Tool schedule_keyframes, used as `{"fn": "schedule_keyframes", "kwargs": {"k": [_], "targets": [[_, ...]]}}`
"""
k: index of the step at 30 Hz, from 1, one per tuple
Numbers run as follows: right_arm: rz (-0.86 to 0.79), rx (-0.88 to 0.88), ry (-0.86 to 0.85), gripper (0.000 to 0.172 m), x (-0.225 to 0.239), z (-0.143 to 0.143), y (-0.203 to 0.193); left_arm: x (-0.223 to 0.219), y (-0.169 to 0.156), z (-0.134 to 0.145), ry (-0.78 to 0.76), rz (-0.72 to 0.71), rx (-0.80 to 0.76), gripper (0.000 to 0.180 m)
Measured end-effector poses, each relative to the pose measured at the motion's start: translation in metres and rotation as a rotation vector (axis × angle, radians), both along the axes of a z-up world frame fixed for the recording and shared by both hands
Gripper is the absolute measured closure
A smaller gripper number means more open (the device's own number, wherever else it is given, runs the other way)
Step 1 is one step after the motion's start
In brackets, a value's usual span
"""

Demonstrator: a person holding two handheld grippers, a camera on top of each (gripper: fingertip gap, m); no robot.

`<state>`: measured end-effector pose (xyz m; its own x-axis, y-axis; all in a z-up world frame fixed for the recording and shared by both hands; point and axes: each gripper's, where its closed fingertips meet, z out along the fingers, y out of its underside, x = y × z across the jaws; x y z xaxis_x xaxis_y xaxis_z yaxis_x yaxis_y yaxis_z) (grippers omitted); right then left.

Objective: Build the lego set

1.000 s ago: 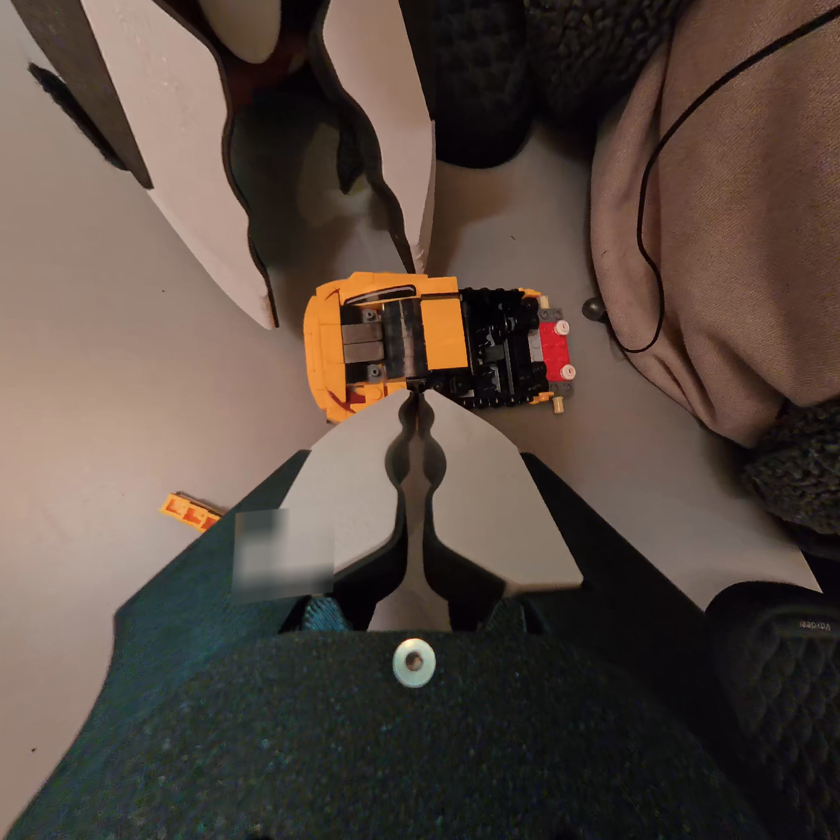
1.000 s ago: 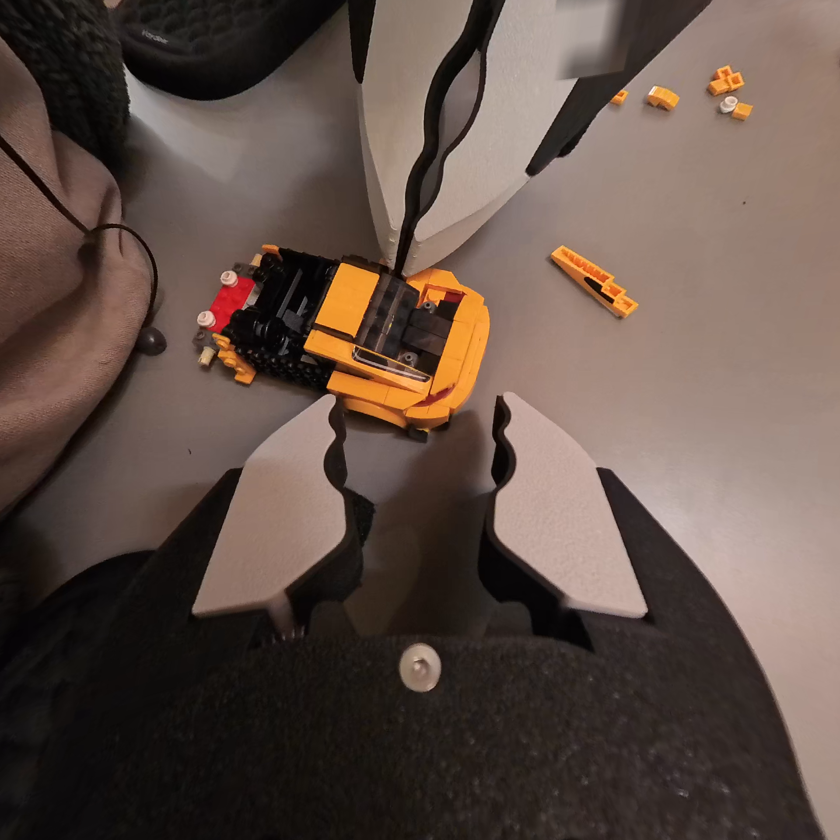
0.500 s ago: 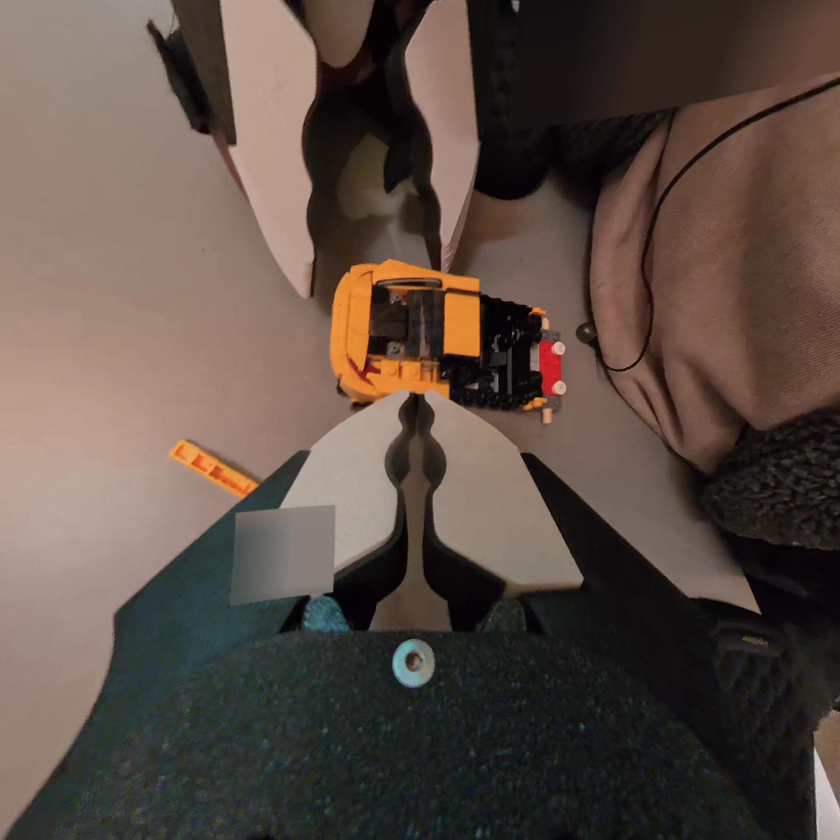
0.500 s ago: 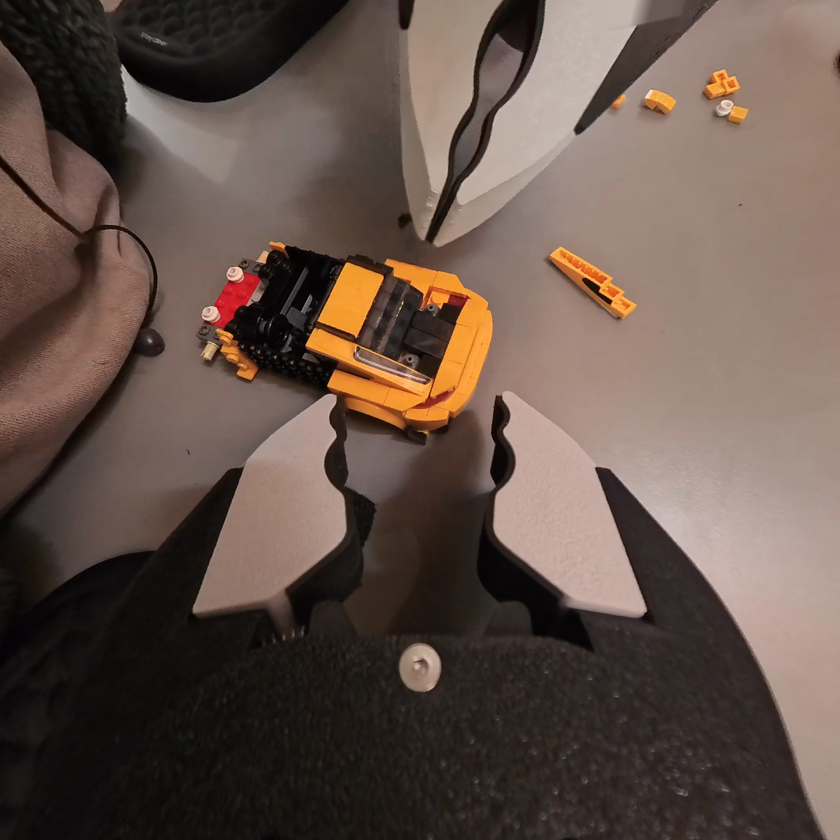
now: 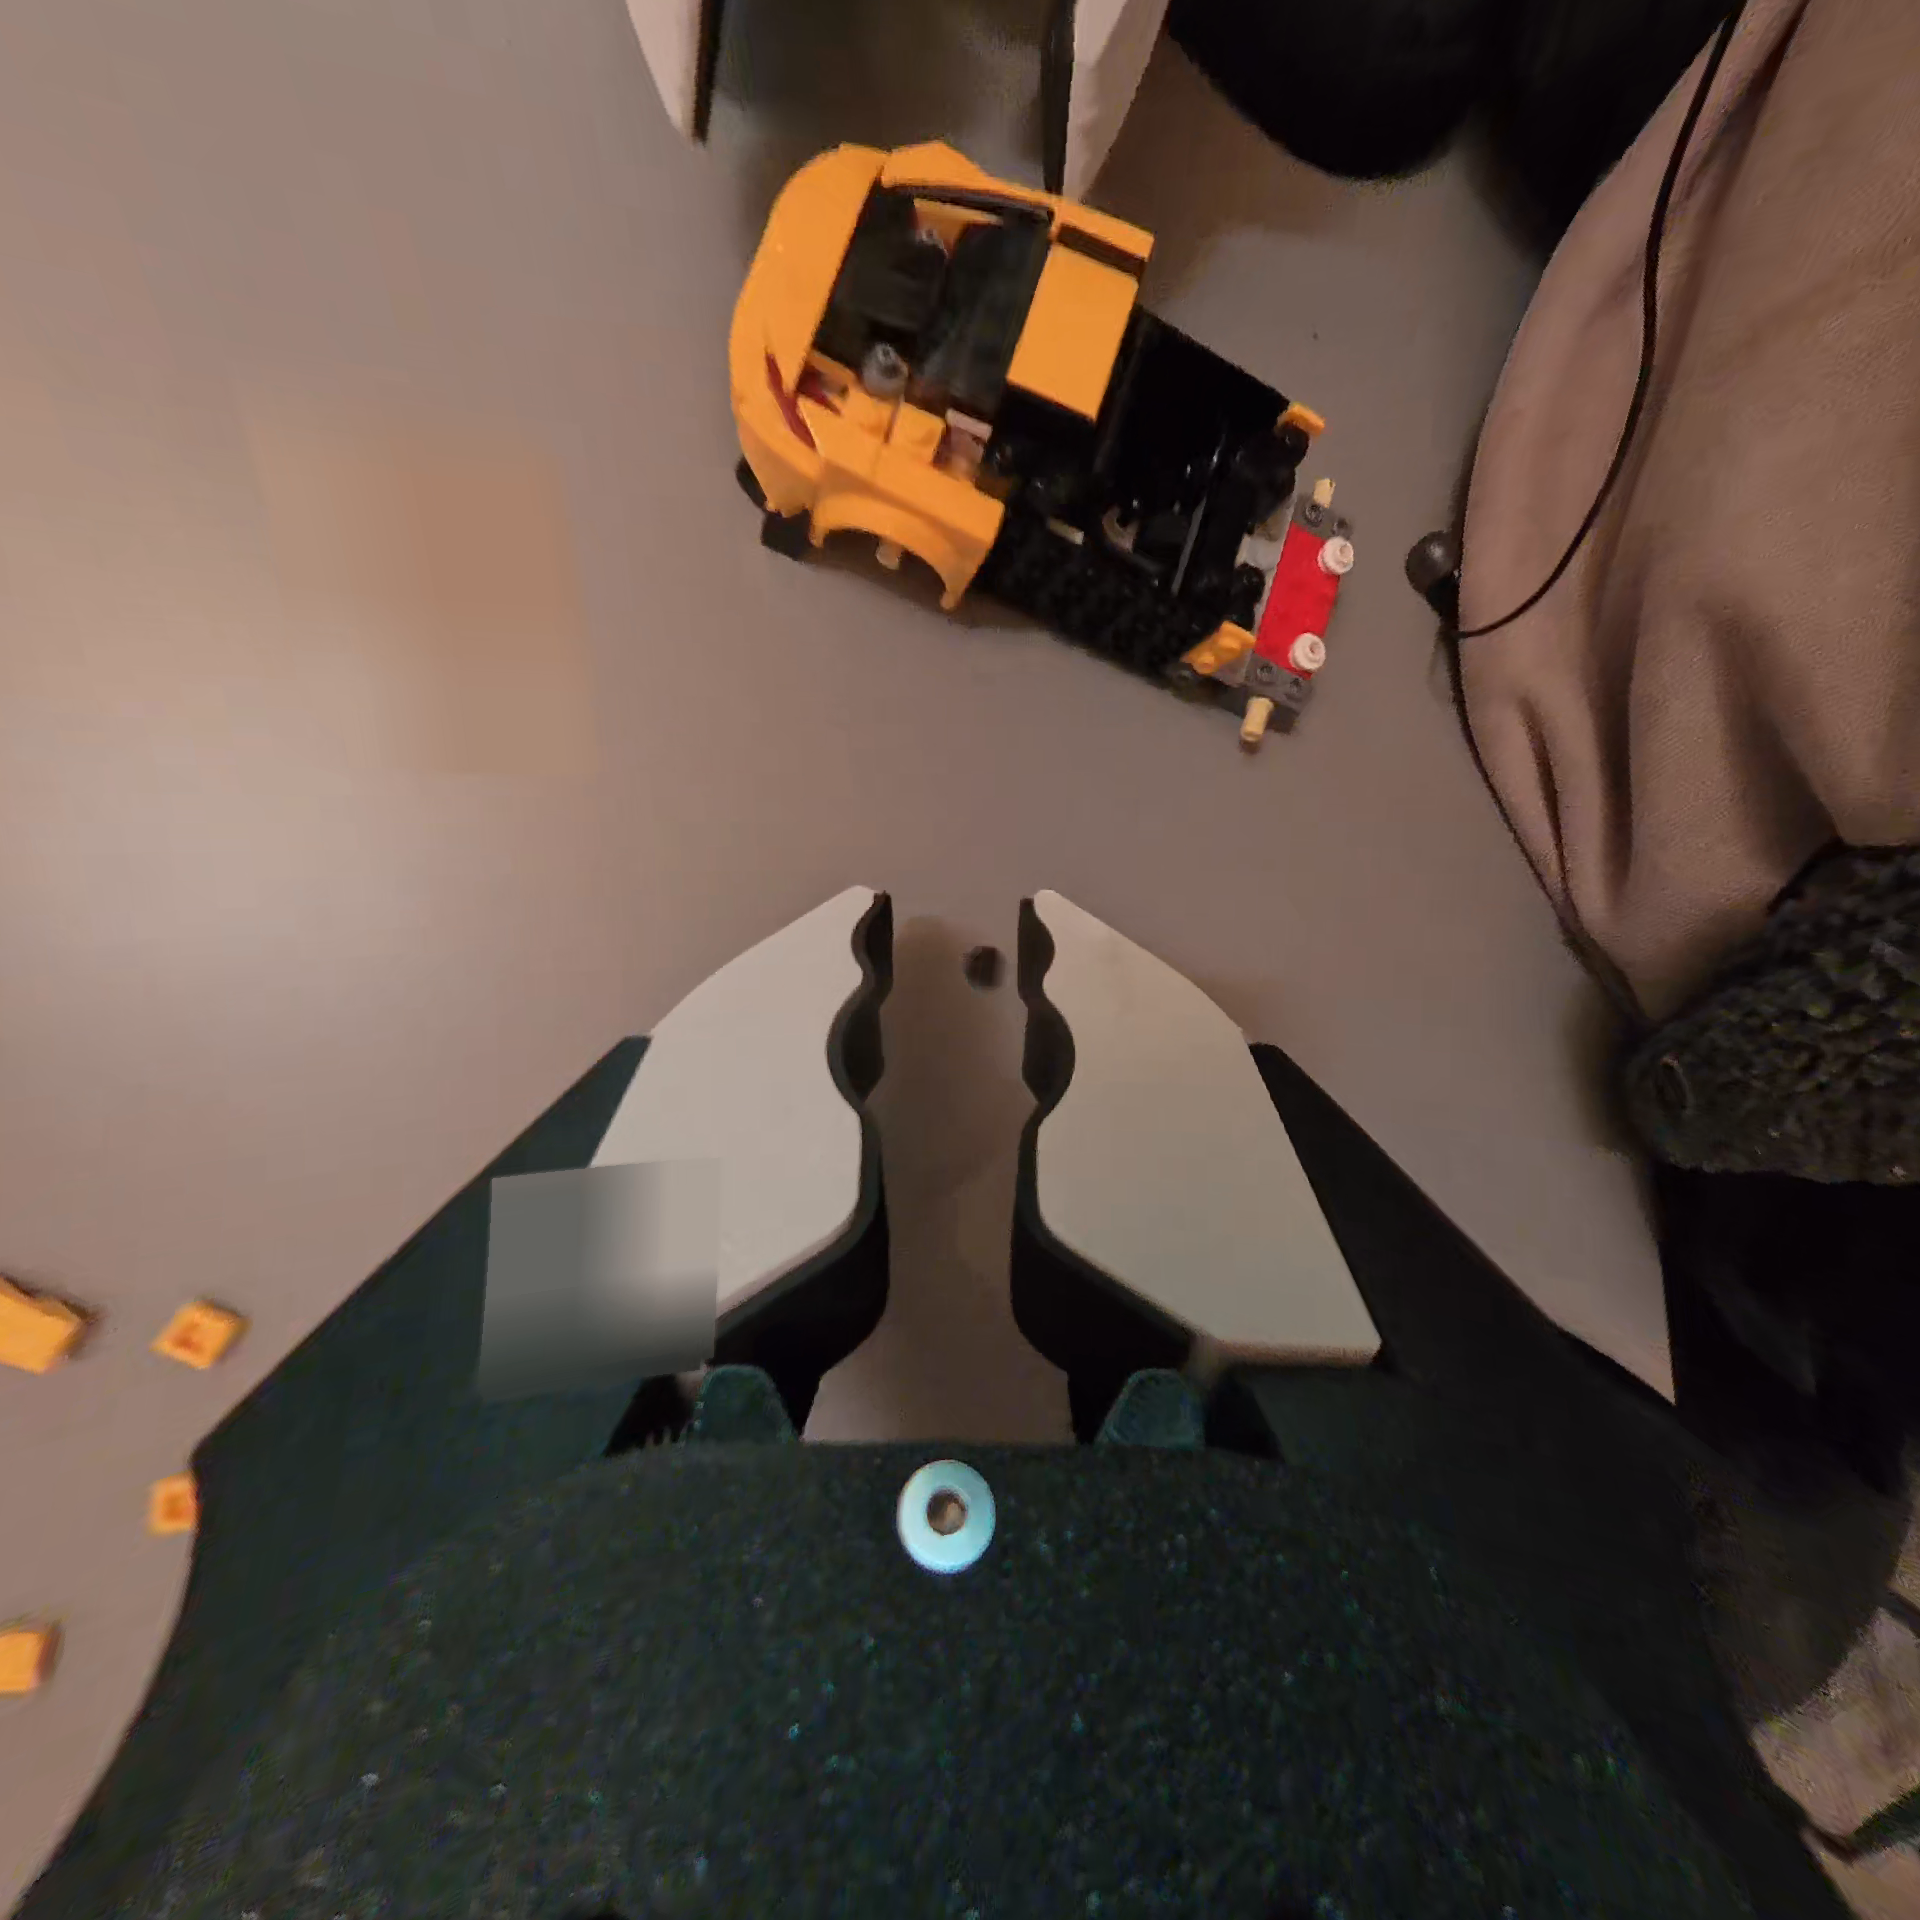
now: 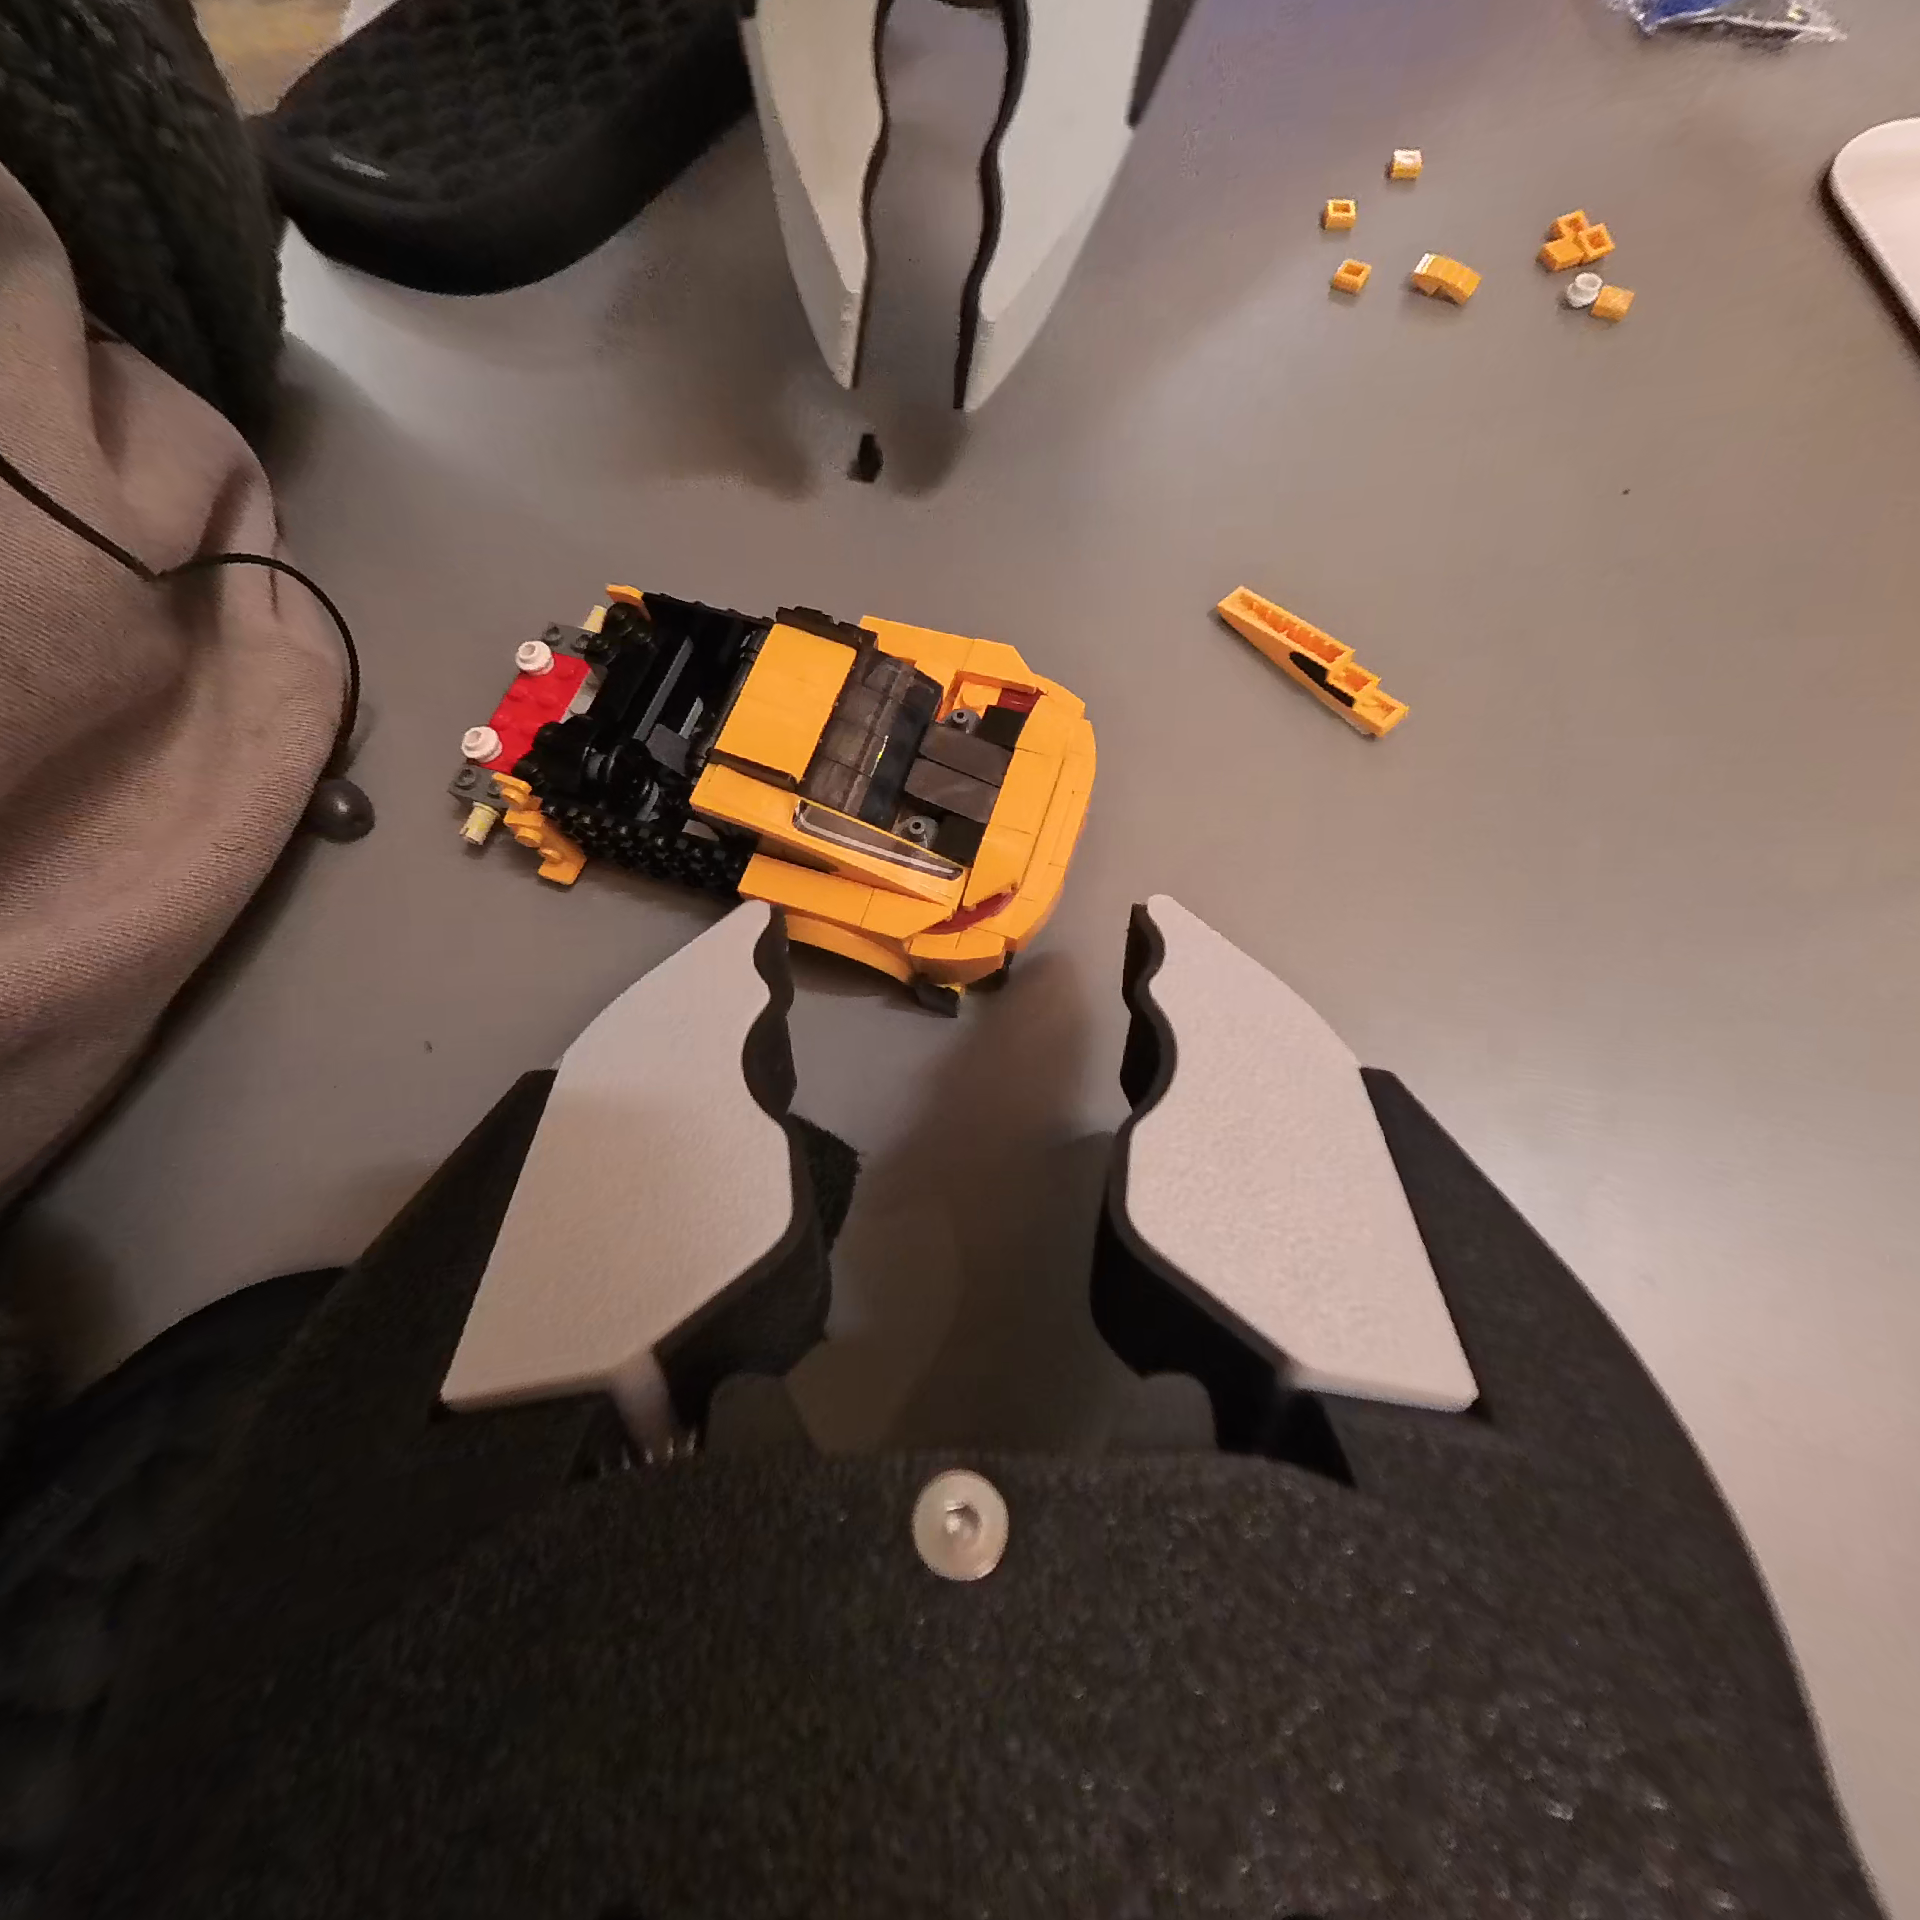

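While hanging over the grey counter [image 5: 312, 623], left gripper [image 5: 954, 914] a little way apart, grasping nothing. Between its fingers [image 5: 790, 1039], lying loose on the counter and touched by neither one, a tiny dark piece [image 5: 980, 966]. Well ahead of it and a bit right, a yellow and black brick car [image 6: 790, 769] with a red end. Off to its left, small yellow bricks [image 5: 197, 1335]. Right gripper [image 6: 951, 925] spread wide, bare too, just beside the car's yellow nose, left finger [image 6: 665, 1091] at the car's edge; touching or not, cannot tell. Ahead and to its right, a long yellow brick [image 6: 1311, 661]. To its left, a brown cloth [image 6: 125, 727] with a black cord [image 6: 312, 603].
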<state>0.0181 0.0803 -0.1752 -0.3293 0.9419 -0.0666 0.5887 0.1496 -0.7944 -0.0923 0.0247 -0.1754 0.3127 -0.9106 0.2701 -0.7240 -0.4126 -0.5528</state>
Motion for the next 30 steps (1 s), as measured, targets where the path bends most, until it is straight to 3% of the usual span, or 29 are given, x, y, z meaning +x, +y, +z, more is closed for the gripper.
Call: {"fn": "schedule_keyframes", "kwargs": {"k": [8,14,24,30], "targets": [[-0.009,-0.006,-0.004,0.110,0.004,0.002,0.003,0.000,-0.011,-0.024,0.073,0.039,0.092,0.155],[-0.035,-0.019,0.008,0.110,0.008,0.008,0.006,-0.001,-0.005,-0.027,0.084,0.033,0.133,0.180],[-0.209,-0.073,-0.088,0.086,0.000,0.007,-0.020,-0.002,0.007,-0.019,-0.115,0.200,0.221,0.180],[-0.283,-0.078,-0.154,0.086,-0.016,-0.006,-0.025,-0.015,0.014,-0.004,-0.196,0.267,0.309,0.180]]}}
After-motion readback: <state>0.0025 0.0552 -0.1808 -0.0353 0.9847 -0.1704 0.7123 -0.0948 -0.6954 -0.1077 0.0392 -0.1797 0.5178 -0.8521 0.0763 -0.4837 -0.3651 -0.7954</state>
